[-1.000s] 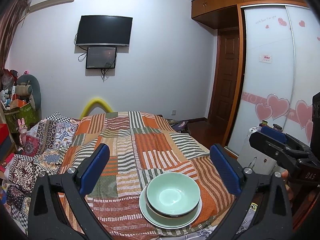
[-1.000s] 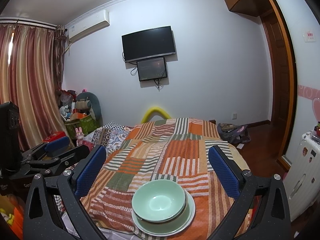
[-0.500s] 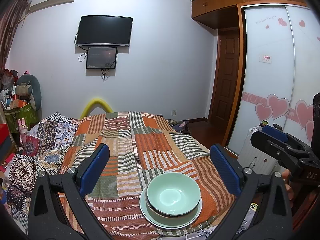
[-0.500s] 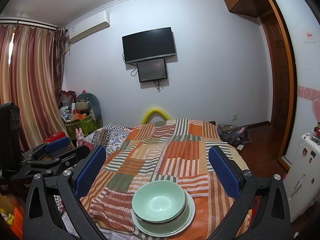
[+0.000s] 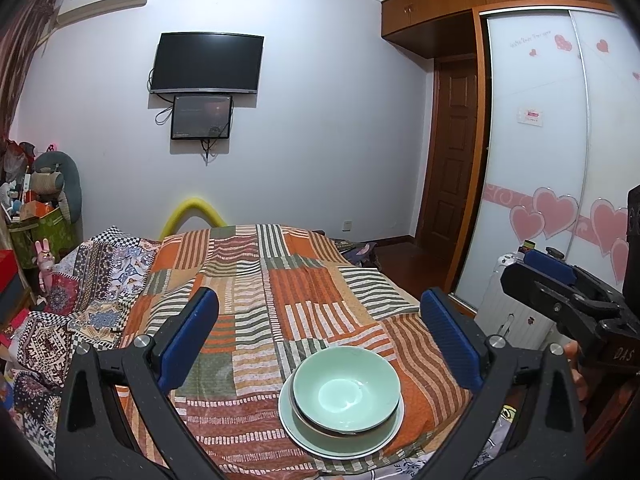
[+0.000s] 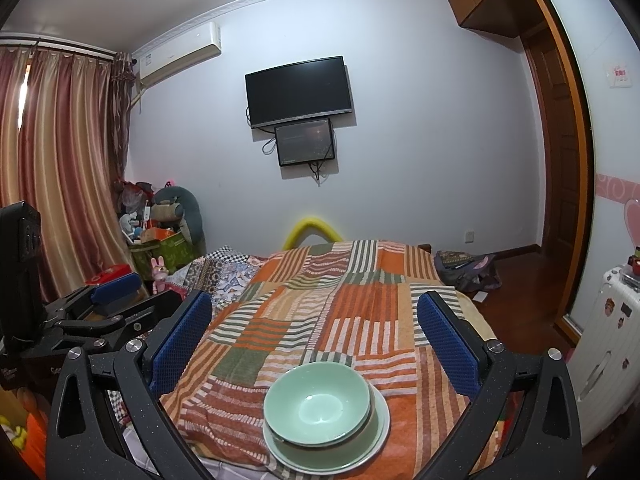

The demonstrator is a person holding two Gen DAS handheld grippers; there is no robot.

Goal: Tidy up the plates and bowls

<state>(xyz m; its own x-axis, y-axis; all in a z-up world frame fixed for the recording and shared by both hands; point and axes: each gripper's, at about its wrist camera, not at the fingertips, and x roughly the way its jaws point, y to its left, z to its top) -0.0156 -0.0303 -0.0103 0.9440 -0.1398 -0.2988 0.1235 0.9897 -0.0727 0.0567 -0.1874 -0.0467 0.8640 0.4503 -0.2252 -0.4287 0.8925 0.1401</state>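
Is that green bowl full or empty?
Empty: the bowl shows its bare green inside, sitting upright on the plate.

Seen from left wrist view: "DAS" in pale letters on black body of right tool (image 5: 560, 280). Faint cursive script near top of wardrobe door (image 5: 532, 120), too small to read; red-and-white sticker (image 5: 530, 115) on same door also illegible. Nothing else readable.

Pale green bowl (image 5: 346, 388) and plate (image 5: 316, 438), orange-striped patchwork blanket (image 5: 280, 280), blue-padded black claws.
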